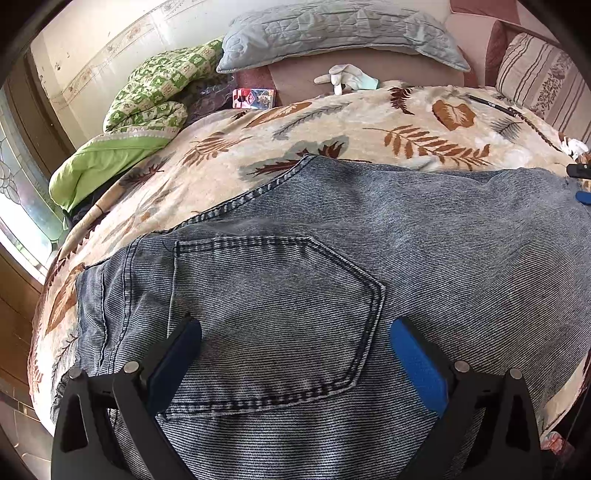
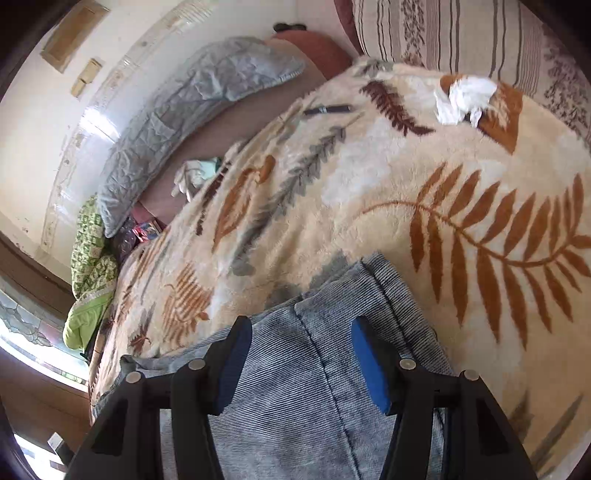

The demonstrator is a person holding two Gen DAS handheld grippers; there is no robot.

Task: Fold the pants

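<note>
Jeans (image 1: 369,229) flat on leaf blanket (image 1: 332,125); left gripper (image 1: 295,332) wide over back pocket (image 1: 273,314), right gripper (image 2: 301,332) half-open, seemingly gripping nothing

A cream blanket (image 1: 332,122) with brown and grey leaf prints covers the bed across the middle of both views. In the left wrist view a grey quilted pillow (image 1: 340,33) lies along the top of the frame, a green patterned quilt (image 1: 159,88) is bunched at the upper left, and a small red box (image 1: 253,98) sits just right of it. A pale glove (image 1: 347,77) lies below the pillow. A dark pen (image 1: 491,104) rests on the blanket at the upper right, near a striped cushion (image 1: 543,81). In the right wrist view crumpled white tissue (image 2: 463,99) lies at the upper right.
</note>
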